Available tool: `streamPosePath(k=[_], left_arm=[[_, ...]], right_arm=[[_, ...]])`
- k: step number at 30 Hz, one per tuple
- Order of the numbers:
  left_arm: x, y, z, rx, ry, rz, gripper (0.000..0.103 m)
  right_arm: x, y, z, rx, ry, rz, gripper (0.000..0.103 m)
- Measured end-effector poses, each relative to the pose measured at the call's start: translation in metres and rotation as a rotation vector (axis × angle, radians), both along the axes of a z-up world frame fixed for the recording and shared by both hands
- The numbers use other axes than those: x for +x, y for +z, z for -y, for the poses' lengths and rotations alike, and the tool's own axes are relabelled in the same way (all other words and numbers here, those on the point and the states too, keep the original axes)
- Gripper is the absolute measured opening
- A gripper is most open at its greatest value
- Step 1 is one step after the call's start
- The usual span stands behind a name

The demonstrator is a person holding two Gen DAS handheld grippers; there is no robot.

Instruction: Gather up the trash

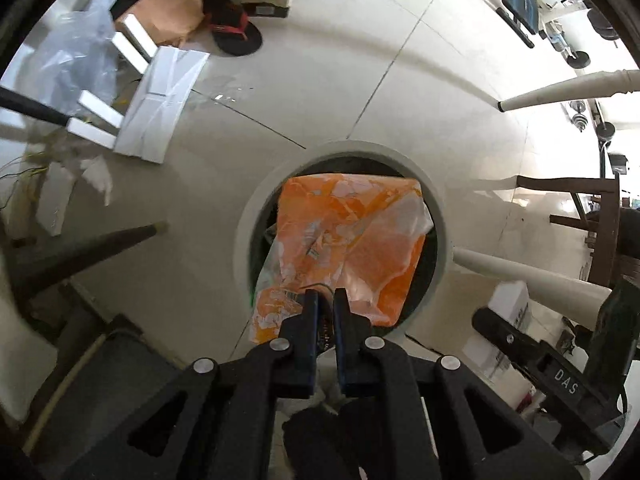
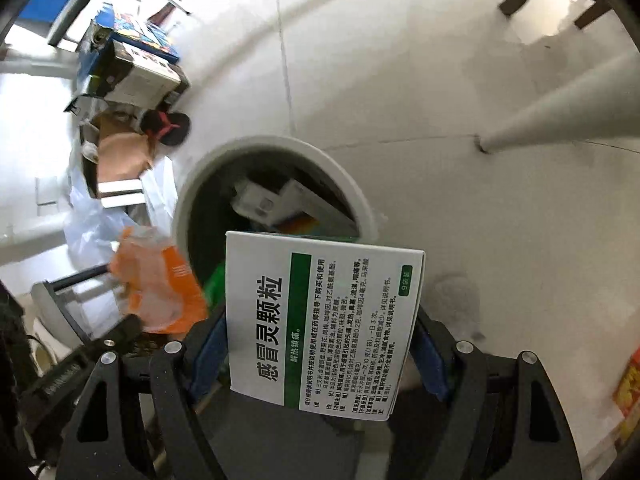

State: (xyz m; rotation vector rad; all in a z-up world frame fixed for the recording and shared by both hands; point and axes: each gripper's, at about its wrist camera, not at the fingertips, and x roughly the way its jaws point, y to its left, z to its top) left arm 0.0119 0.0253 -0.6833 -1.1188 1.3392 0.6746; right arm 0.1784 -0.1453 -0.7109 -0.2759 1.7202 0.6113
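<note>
A: Where is the bin [image 1: 438, 216]?
B: On the floor [image 1: 340, 80], right below both grippers. Boxes [image 2: 280, 204] lie inside it.
A: And the plastic wrapper [image 1: 344, 240]?
B: Hanging over the bin's mouth. The medicine box [image 2: 324, 320] is above its near rim; a sandal [image 1: 236, 32] lies beyond.
</note>
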Motion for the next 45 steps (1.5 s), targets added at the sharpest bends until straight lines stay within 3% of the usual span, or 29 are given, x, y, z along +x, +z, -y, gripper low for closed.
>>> streamPosePath(k=[2,3,4,5,7,13,18,24,32,35,45], left_arm=[[0.000,-0.003,-0.001,-0.003,0.007,0.014,0.018],[-0.001,-0.003,-0.001,0.003,0.012,0.017,0.049],[-0.003,-0.003,-0.002,0.009,0.016,0.018,0.093],[-0.005,-0.001,-0.002,0.017,0.019,0.018,0.103],[-0.013,0.004,0.000,0.036,0.024,0.004,0.103],[-0.052,0.026,0.017,0.091,0.056,-0.086,0.103],[-0.068,0.067,0.050,0.197,0.038,-0.193,0.103],[-0.063,0.122,0.091,0.218,-0.033,-0.259,0.103],[-0.048,0.228,0.122,0.222,-0.072,-0.238,0.103],[-0.038,0.269,0.127,0.219,-0.102,-0.220,0.103],[-0.019,0.418,0.119,0.253,-0.228,-0.062,0.103]], right_arm=[[0.003,-0.008,-0.010,0.032,-0.005,0.004,0.083],[0.004,-0.013,-0.015,0.035,0.003,0.007,0.084],[0.004,-0.018,-0.020,0.043,0.009,0.006,0.085],[0.005,-0.019,-0.021,0.047,0.012,0.006,0.088],[0.004,-0.019,-0.024,0.055,0.026,0.014,0.103],[-0.011,0.004,-0.011,0.044,0.114,0.048,0.103],[-0.034,0.039,0.008,-0.054,0.237,0.163,0.103],[-0.049,0.098,0.032,-0.137,0.287,0.256,0.103],[-0.042,0.216,0.060,-0.117,0.296,0.268,0.103],[-0.038,0.262,0.072,-0.097,0.313,0.223,0.103],[-0.025,0.434,0.097,0.048,0.268,0.101,0.103]])
